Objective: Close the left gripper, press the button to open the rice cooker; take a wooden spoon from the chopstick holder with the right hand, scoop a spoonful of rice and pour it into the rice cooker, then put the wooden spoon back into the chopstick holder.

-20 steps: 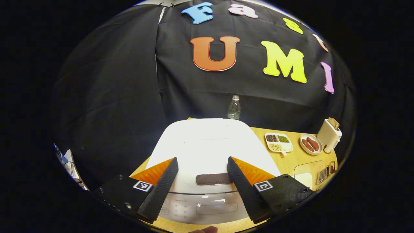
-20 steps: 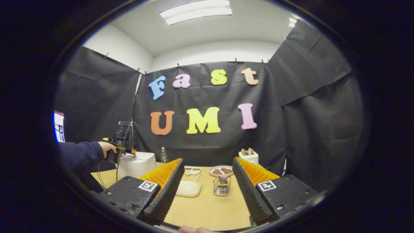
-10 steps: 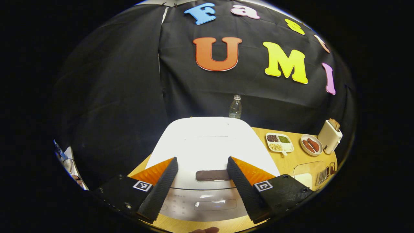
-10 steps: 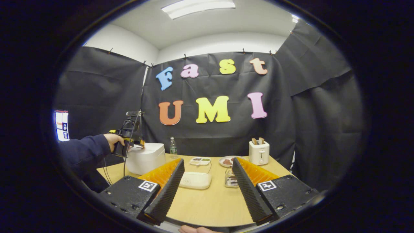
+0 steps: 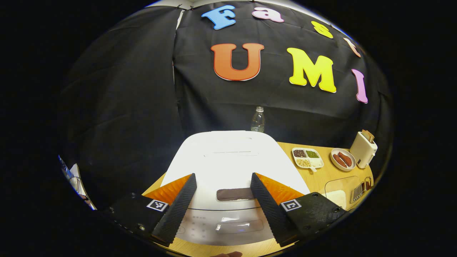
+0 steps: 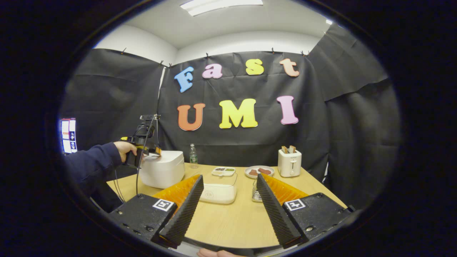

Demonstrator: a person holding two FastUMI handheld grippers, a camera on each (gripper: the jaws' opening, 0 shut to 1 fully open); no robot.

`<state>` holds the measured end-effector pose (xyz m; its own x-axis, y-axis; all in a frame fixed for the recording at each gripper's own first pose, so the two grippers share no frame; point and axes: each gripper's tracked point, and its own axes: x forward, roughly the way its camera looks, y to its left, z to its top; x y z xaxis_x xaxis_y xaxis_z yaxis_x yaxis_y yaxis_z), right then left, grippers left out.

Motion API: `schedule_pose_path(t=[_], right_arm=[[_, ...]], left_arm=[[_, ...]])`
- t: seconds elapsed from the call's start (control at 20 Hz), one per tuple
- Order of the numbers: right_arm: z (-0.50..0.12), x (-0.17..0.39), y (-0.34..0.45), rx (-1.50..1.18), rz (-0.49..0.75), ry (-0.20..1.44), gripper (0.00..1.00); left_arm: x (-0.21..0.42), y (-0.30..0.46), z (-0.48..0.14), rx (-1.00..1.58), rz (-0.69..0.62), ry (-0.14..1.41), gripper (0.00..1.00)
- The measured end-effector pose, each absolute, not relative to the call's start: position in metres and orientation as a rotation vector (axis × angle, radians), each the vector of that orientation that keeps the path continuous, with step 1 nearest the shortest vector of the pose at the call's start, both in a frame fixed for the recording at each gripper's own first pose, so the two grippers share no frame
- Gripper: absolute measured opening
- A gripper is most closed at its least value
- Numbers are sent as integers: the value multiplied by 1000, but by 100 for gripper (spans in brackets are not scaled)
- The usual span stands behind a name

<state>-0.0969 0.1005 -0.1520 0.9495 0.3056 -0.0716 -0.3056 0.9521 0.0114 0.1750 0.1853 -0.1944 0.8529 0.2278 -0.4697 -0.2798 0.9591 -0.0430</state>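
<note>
The left claw (image 5: 223, 194) hangs with its fingers spread wide over the white box-shaped rice cooker (image 5: 228, 160), whose lid is down; the dark oblong button (image 5: 235, 194) lies between the fingers, untouched. The panel markings below it are too faint to read. In the right gripper view the right claw (image 6: 228, 200) is spread apart and holds nothing above the pale wooden tabletop (image 6: 232, 221). Its right finger hides most of the wire chopstick holder (image 6: 255, 192), so the spoon cannot be made out. A clear plastic box (image 6: 218, 190) holds white rice. A white 4-part tray (image 5: 307, 157) holds dark, green and pale grains.
</note>
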Motion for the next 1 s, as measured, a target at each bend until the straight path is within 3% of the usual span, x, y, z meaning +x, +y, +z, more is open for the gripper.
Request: schedule_pose_path(t=[0.4, 1.0], right_arm=[[-143, -96, 87, 16, 263, 46, 97], [-133, -92, 79, 28, 235, 30, 97]], left_arm=[[173, 189, -184, -172, 259, 486, 95], [145, 139, -81, -109, 190, 257, 94]])
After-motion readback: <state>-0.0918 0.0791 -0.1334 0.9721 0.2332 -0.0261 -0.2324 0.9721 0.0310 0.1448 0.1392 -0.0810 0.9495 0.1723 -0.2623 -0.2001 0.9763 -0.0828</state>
